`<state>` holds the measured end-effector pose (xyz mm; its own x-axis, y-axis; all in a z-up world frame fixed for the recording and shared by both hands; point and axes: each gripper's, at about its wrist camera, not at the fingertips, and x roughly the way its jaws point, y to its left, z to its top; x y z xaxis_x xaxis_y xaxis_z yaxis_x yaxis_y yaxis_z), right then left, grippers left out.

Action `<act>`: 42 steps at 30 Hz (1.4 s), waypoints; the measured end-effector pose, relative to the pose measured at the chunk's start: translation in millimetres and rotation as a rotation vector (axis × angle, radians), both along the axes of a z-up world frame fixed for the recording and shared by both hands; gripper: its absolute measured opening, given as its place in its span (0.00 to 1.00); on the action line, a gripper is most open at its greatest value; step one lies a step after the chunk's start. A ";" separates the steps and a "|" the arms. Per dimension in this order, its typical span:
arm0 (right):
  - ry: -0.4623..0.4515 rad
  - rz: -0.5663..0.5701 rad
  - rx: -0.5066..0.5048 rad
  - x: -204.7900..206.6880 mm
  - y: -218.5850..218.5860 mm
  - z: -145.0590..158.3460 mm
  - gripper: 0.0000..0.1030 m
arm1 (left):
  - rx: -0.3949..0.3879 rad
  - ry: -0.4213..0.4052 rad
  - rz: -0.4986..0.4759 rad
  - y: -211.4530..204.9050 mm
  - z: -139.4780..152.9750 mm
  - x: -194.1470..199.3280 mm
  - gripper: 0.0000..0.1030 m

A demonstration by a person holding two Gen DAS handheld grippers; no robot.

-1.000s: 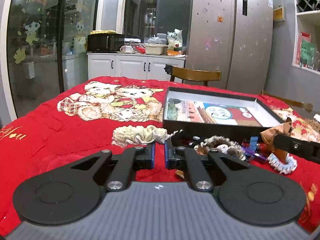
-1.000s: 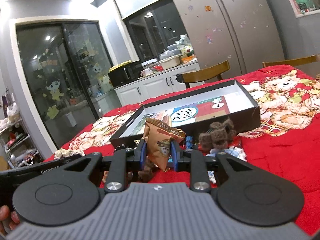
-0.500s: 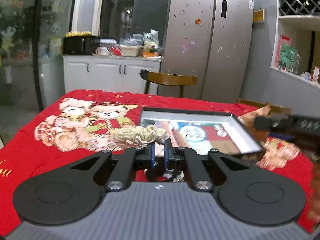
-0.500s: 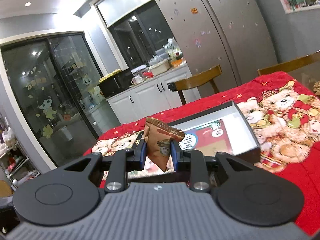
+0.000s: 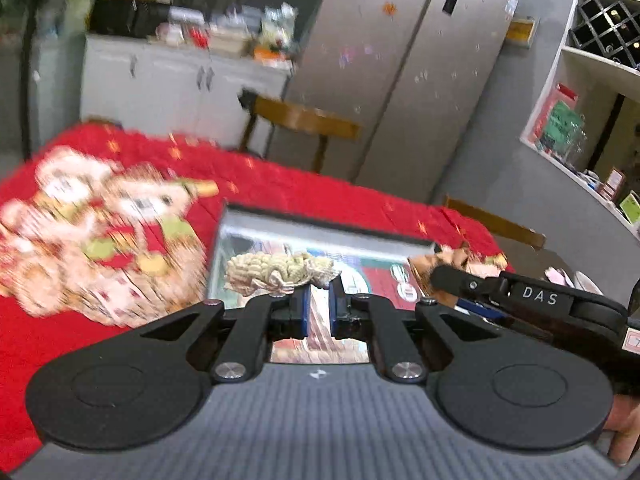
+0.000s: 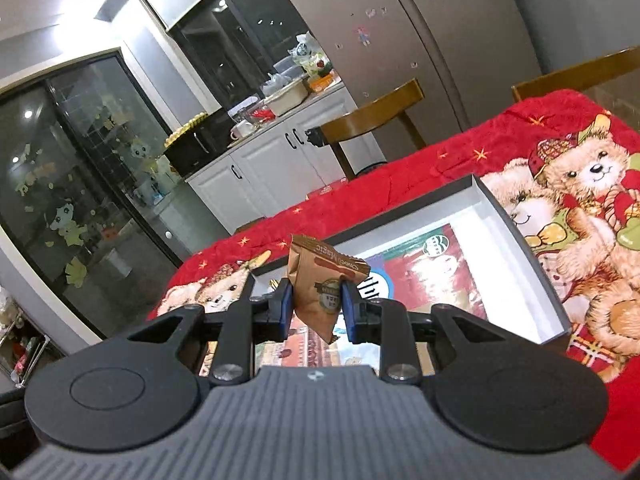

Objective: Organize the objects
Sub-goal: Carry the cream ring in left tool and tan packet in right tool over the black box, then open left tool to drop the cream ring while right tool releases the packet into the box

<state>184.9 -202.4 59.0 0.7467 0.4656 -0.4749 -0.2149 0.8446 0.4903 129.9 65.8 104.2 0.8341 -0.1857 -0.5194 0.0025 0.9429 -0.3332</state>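
Note:
My left gripper (image 5: 319, 308) is shut on the edge of a cream crocheted hair tie (image 5: 276, 274), which hangs at its fingertips above the near part of a shallow black box (image 5: 320, 236). The box has white inner walls and a printed picture on its floor. My right gripper (image 6: 314, 306) is shut on a brown snack packet (image 6: 324, 288) and holds it upright above the same box (image 6: 508, 216). In the left wrist view, the packet (image 5: 436, 258) and one of the right gripper's black fingers (image 5: 456, 280) show at the right, over the box's right side.
The box lies on a red blanket with teddy bears (image 6: 580, 184) that covers the table. Wooden chairs (image 5: 304, 120) (image 6: 372, 116) stand at the far edge. Behind them are a steel fridge (image 5: 400, 72), white cabinets (image 5: 160, 80) and wall shelves (image 5: 592, 100).
Both grippers rose from the pile of small things in front of the box and moved forward over it, each carrying its item. The pile is out of view now.

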 end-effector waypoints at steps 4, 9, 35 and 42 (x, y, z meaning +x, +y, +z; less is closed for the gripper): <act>0.023 -0.009 -0.014 7.8 -1.4 -12.9 0.28 | 0.037 0.070 -0.025 1.5 -26.6 22.4 0.11; 0.066 0.000 -0.036 14.9 4.2 -30.4 0.28 | -0.019 0.156 -0.108 12.9 -49.1 39.5 0.11; 0.074 0.097 -0.127 8.6 37.2 -46.9 0.33 | 0.004 0.256 -0.099 26.5 -76.1 60.9 0.12; 0.007 0.114 -0.063 -2.5 32.0 -27.0 0.66 | -0.060 0.245 -0.102 35.8 -60.4 55.8 0.14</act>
